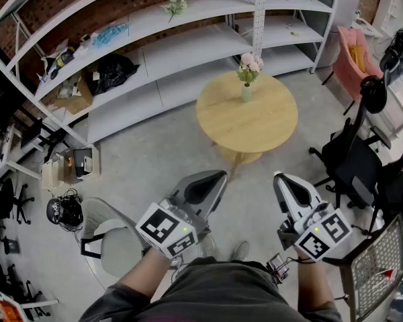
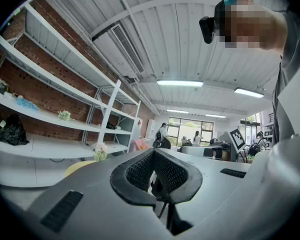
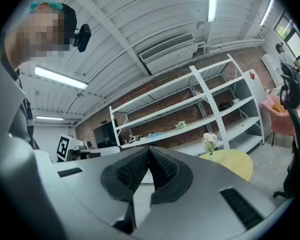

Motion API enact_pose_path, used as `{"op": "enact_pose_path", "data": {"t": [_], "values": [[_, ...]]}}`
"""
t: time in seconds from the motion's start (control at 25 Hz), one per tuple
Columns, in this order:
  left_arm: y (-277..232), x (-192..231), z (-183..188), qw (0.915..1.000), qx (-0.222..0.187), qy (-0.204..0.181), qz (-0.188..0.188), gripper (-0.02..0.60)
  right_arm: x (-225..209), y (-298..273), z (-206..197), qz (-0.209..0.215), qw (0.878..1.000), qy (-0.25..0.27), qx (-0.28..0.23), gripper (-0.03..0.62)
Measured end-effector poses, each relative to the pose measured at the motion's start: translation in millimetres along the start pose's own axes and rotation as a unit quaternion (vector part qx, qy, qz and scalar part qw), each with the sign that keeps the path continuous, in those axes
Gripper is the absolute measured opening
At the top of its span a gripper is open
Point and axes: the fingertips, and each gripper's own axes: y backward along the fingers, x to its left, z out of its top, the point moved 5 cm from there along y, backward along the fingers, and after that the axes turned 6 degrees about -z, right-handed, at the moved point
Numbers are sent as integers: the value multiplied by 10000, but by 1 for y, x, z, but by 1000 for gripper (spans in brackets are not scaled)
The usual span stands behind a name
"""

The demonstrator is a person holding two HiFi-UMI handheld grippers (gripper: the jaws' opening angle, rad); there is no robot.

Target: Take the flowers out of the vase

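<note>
The flowers point(image 1: 250, 64) stand in a small pale vase point(image 1: 246, 93) at the far side of a round yellow table point(image 1: 255, 126), well apart from both grippers and with bare floor between. The left gripper point(image 1: 215, 180) and right gripper point(image 1: 282, 180) are held near the person's body, pointing level toward the table. Each has its jaws pressed together with nothing between them. The bunch looks light, with soft pale heads on thin green stems, so it would probably crush or shed if pinched at the blooms. The better hold is likely on the gathered stems just above the vase mouth, with a gentle squeeze. The vase looks small and light enough to lift or tip with the stems, so the other gripper may need to steady its body.
</note>
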Motion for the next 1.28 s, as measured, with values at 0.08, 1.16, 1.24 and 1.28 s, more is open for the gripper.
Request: {"op": "enact_pose_path", "data": {"t": [0.08,1.16,1.24,1.28], "values": [[-1,-1,1,10000,2,-6,7,6,0,0,0,20,10000,-8,2,15],[-35,-53,-15,9991,2,-66,412,6,-47,52,-2,260,9984,-484,90,15],[-35,-49,-14,9991,-11,-50,414,6,-48,49,-1,238,9985,-479,99,15],[-36,-46,-13,9991,-16,-38,415,6,-49,47,0,229,9985,-477,107,15]]}}
